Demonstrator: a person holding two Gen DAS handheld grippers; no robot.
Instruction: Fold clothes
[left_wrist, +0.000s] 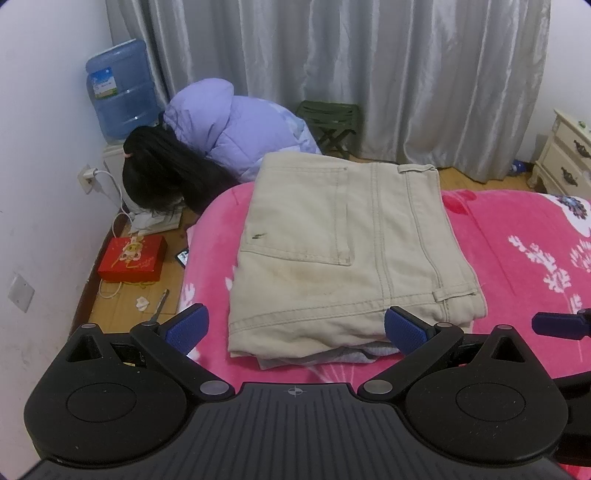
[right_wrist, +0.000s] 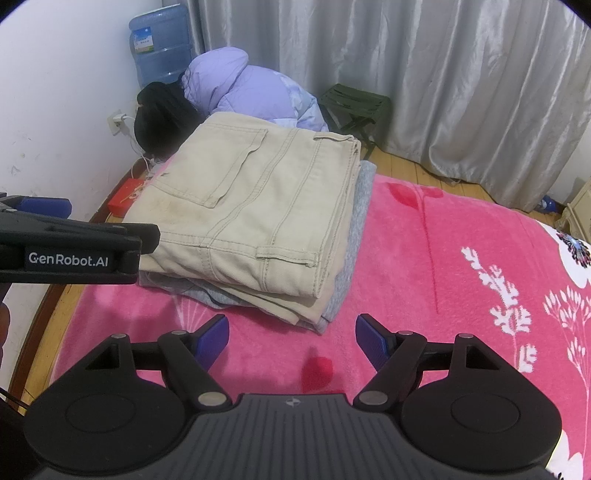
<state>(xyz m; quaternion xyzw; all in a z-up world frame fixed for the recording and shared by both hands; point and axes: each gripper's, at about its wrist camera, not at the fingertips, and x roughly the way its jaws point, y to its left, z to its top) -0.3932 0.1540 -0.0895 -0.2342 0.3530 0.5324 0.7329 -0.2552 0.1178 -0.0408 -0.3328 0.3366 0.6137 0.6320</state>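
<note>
Beige trousers folded atop grey garment on pink bed blanket; left tongs and right tongs both wide, holding nothing.

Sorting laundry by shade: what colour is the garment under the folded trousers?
Grey garment, beneath the beige folded trousers; clearest in the right wrist view.

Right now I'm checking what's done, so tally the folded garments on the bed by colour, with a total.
Beige trousers, top of the stack: 1
Grey garment, underneath: 1
Total: 2, stacked on the pink blanket. More layers could be hidden. Left gripper and right gripper are open and hold nothing.
</note>
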